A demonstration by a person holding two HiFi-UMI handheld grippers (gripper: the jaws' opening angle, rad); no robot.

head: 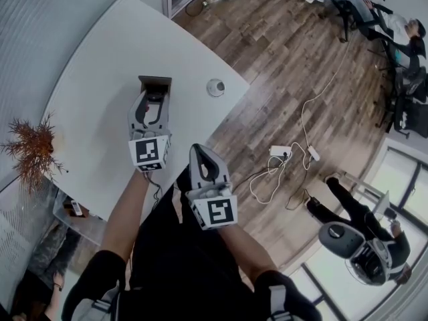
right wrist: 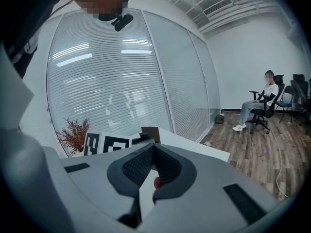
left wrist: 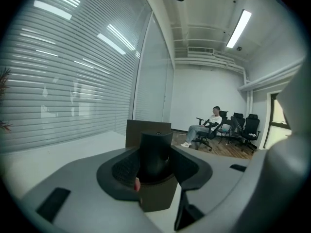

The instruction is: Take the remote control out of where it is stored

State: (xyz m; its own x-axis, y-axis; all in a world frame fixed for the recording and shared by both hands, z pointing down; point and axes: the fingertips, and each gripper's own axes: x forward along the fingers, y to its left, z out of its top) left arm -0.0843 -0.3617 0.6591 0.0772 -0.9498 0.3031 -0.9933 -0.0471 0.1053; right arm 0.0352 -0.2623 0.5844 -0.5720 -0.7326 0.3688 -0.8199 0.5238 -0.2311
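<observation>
A black remote control (left wrist: 155,152) stands upright in a small brown holder (head: 155,83) on the white table (head: 93,65). My left gripper (head: 153,99) reaches over the holder, and in the left gripper view the remote's top sits between its wide-spread jaws. The ribbed pads (left wrist: 124,168) flank it without visibly clamping it. The holder (left wrist: 156,202) shows below and behind the remote. My right gripper (head: 200,150) hovers off the table's near edge, above my lap. Its jaws (right wrist: 154,147) meet at the tips with nothing between them.
A small round grey object (head: 215,87) lies on the table right of the holder. A dried plant (head: 30,149) stands at the table's left. A power strip with cables (head: 287,154) lies on the wooden floor. People sit on office chairs (head: 394,32) at the far right.
</observation>
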